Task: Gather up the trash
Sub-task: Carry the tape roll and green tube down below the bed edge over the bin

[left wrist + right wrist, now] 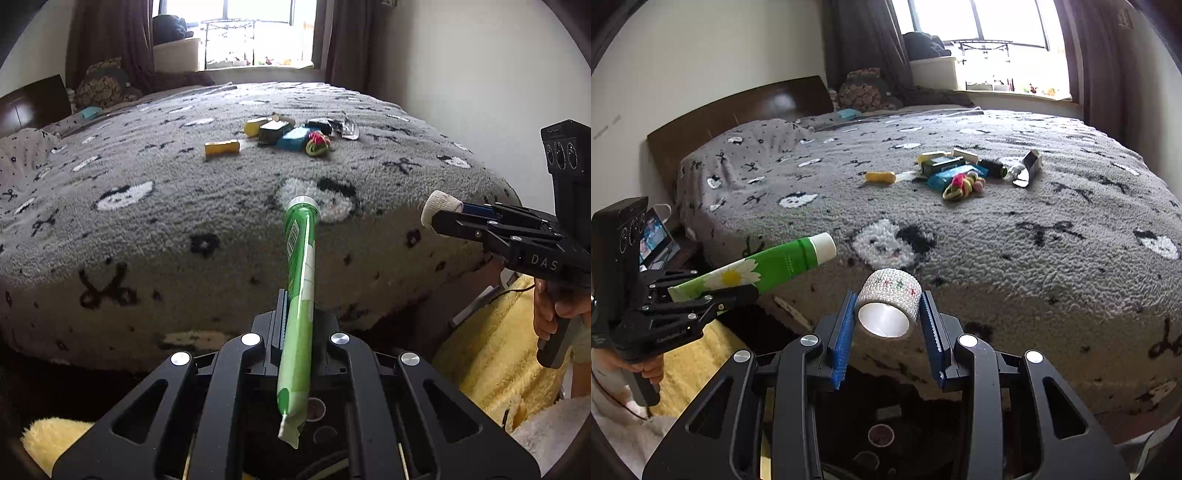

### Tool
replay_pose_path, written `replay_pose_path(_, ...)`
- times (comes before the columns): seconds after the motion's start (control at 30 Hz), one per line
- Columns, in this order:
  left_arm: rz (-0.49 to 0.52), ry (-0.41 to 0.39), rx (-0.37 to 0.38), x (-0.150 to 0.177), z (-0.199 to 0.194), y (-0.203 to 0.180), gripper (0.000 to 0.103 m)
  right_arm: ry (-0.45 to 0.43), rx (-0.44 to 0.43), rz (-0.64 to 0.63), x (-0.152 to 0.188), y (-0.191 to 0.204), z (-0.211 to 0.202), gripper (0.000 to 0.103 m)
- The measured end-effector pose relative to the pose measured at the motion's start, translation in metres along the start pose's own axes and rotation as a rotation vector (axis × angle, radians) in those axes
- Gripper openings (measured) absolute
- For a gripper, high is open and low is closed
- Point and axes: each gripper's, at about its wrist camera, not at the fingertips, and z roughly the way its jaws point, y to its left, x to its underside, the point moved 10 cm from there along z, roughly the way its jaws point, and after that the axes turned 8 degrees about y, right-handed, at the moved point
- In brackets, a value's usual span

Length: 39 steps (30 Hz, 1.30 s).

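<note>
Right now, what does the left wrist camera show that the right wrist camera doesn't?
Only the left view: the barcode on the green plastic tube.
Only the right view: a dark wooden headboard, an open laptop, the tube's daisy print.
Both: the grey patterned bedspread, the clutter pile, the white tape roll in the right jaws.

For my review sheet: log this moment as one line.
left gripper: shut on green tube | right gripper: shut on tape roll | bed: small items still piled
</note>
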Motion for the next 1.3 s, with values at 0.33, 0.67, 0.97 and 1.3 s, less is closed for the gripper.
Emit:
replay_pose_path(0.33, -0.020, 0.184, 0.069, 0.058, 0.044, -0.007, 0.006, 0.131, -0.031, 0.046, 0.045, 0.002, 0.037, 0.036)
replay_pose_path(0.67, -0.055, 0.324, 0.125, 0.089, 0.088, -0.007, 0.006, 0.268, -0.037, 0.101, 0.078, -0.002, 0.076, 0.036)
replay_pose_path(0.97, -0.102, 0.446, 0.177, 0.113, 0.130, -0.001, 0.006, 0.436, -0.064, 0.189, 0.116, -0.008, 0.123, 0.036)
replay_pose_path(1.3, -0.108, 0.503, 0.174, 0.123, 0.154, -0.006, 0.006, 0.519, -0.051, 0.172, 0.140, -0.002, 0.146, 0.036)
